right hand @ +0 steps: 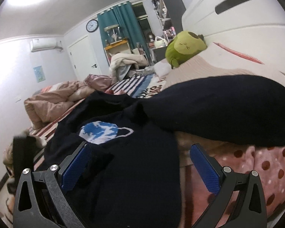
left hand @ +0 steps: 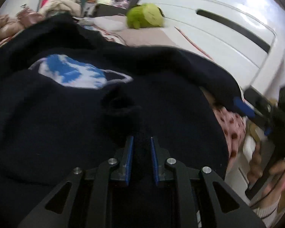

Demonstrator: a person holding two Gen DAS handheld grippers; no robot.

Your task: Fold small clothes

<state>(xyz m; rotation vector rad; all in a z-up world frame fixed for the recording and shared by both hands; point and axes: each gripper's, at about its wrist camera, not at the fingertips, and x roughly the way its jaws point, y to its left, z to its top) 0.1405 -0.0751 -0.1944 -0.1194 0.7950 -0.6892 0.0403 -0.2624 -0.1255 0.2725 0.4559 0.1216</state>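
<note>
A dark navy sweater point(left hand: 66, 114) with a blue and white planet print point(left hand: 74, 72) lies on the bed. My left gripper point(left hand: 141, 140) is shut on a bunched fold of the sweater. One sleeve point(left hand: 190, 66) stretches to the right. In the left wrist view my right gripper point(left hand: 245, 106) sits at that sleeve's end. In the right wrist view my right gripper point(right hand: 140, 152) is open, its blue pads point(right hand: 203, 163) straddling the sweater's edge point(right hand: 142, 171). The sleeve point(right hand: 218, 106) lies across behind it, and the print point(right hand: 102, 131) shows to the left.
A pink dotted blanket point(right hand: 266, 171) lies under the sweater. A green plush toy point(right hand: 182, 47) sits by the white headboard point(right hand: 237, 15). A rumpled beige duvet point(right hand: 51, 104) lies at the far left. A striped sheet point(right hand: 138, 83) covers the bed.
</note>
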